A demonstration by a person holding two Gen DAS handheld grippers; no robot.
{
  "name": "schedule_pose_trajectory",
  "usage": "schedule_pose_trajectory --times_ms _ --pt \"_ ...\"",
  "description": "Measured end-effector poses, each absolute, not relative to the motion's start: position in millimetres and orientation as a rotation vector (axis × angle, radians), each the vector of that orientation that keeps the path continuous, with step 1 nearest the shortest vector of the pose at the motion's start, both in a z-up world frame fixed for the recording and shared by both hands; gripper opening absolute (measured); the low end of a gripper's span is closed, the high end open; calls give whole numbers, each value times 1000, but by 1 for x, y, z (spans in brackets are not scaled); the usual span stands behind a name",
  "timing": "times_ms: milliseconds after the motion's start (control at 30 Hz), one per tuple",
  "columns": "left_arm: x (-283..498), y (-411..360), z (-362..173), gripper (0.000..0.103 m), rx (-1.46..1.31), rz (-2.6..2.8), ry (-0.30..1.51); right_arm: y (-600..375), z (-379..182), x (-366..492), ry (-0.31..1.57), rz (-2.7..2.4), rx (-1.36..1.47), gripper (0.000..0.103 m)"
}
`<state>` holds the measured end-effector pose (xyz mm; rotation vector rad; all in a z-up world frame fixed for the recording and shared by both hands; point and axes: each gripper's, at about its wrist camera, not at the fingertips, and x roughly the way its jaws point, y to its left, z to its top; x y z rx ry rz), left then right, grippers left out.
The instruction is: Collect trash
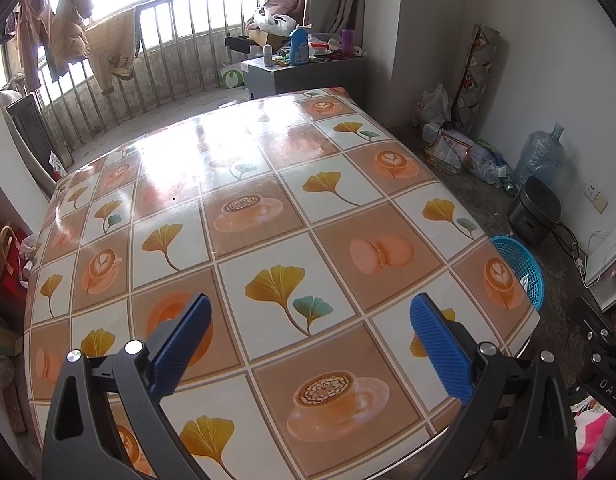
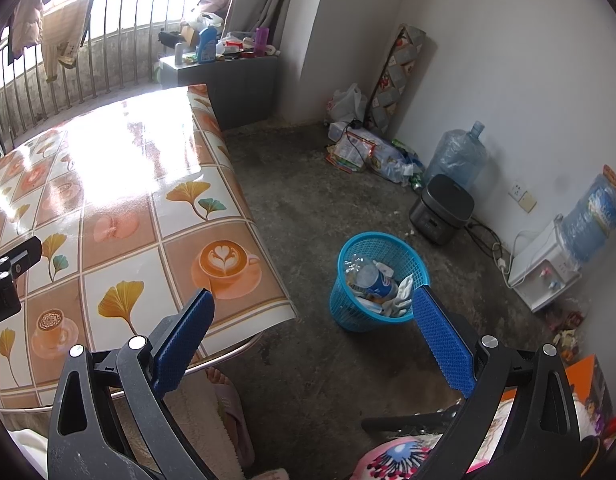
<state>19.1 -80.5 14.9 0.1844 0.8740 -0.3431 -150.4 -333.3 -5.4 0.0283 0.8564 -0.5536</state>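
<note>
The left gripper point(image 1: 310, 312) hangs above the table point(image 1: 243, 168) with its blue fingers point(image 1: 440, 344) spread wide and nothing between them; the tablecloth below is printed with ginkgo leaves, coffee cups and macarons. The right gripper point(image 2: 314, 312) is held off the table's edge over the concrete floor point(image 2: 299, 200), its fingers just as wide apart and holding nothing. Beyond its right finger the blue basket point(image 2: 382, 248) stands on the floor beside the table, holding a clear plastic bottle point(image 2: 374, 278) with a blue label whose writing is too small to read, plus crumpled white wrappers point(image 2: 400, 294). From the left wrist view the same basket point(image 1: 524, 264) peeks out past the table's right edge. A black part at the right edge of that view carries the letters "DAS" point(image 1: 608, 386). Against the wall sit a black rice cooker point(image 2: 442, 208), an empty water jug point(image 2: 458, 152) and a white water dispenser point(image 2: 548, 264). A blue detergent bottle point(image 1: 299, 46) stands on the grey cabinet point(image 1: 299, 74); its label is unreadable.
</note>
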Motion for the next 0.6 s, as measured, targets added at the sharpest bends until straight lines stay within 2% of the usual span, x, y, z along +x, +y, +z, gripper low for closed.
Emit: schedule_pose_trajectory --times_ms 600 --pt "18 -80 15 97 183 -342 876 -334 -5 -151 856 -554 29 95"
